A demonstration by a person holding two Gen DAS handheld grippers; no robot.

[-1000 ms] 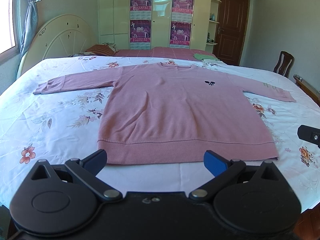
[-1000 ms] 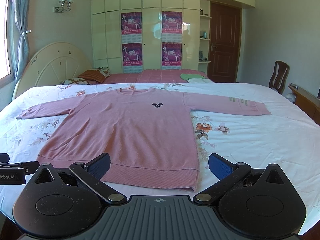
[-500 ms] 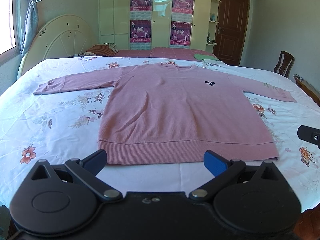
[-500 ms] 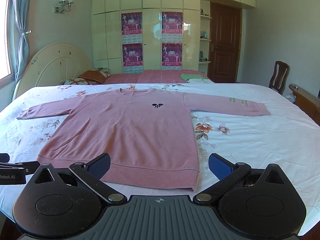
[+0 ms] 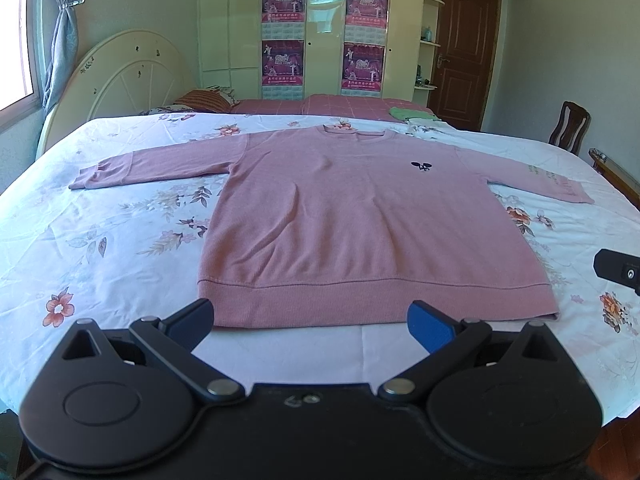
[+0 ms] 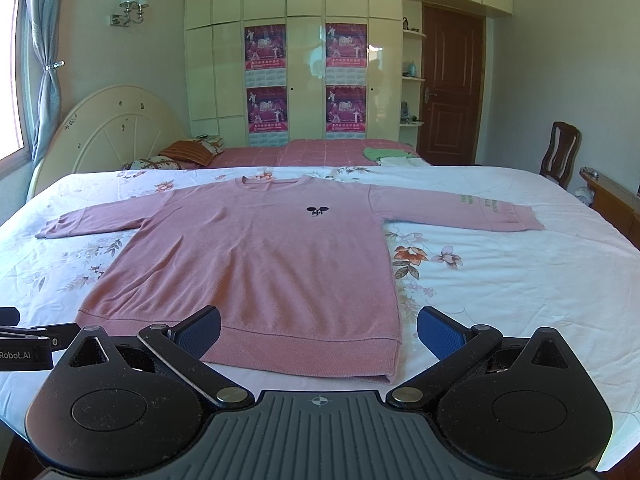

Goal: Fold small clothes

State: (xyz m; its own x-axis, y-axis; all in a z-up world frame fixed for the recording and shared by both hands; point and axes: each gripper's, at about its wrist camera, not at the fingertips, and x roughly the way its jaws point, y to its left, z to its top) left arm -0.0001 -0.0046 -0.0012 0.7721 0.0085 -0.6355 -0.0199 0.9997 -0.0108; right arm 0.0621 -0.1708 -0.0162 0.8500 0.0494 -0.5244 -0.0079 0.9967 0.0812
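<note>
A pink long-sleeved sweater lies flat and face up on the floral bed sheet, both sleeves spread out and the hem towards me. A small dark emblem sits on its chest. My left gripper hovers open just short of the hem's left half, nothing between its blue-padded fingers. My right gripper is also open and empty, over the hem's right corner. The tip of the right gripper shows at the left wrist view's right edge, and the left gripper's side at the right wrist view's left edge.
The white floral sheet covers a wide bed with a rounded cream headboard at the left. A pink bedspread with a green folded cloth lies beyond. A wooden chair and a brown door stand at the right.
</note>
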